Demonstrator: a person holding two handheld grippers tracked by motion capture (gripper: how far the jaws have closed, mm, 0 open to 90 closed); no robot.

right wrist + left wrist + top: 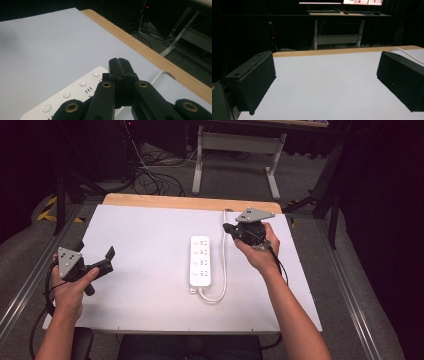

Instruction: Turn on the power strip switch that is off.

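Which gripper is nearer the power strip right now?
Right. The right gripper hovers, shut, just beyond the power strip's far right corner; the left gripper sits open, well off to its left.

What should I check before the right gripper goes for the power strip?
1. Right gripper jaws shut, nothing between them: ok for pressing, not ok for gripping.
2. Power strip flat on the table, sockets up: ok.
3. Its cable loops beside the strip and runs off the far edge: ok, but close to the right hand.
4. Left gripper jaws open, well clear at the left: ok.
5. Switch states on the strip: cannot tell.
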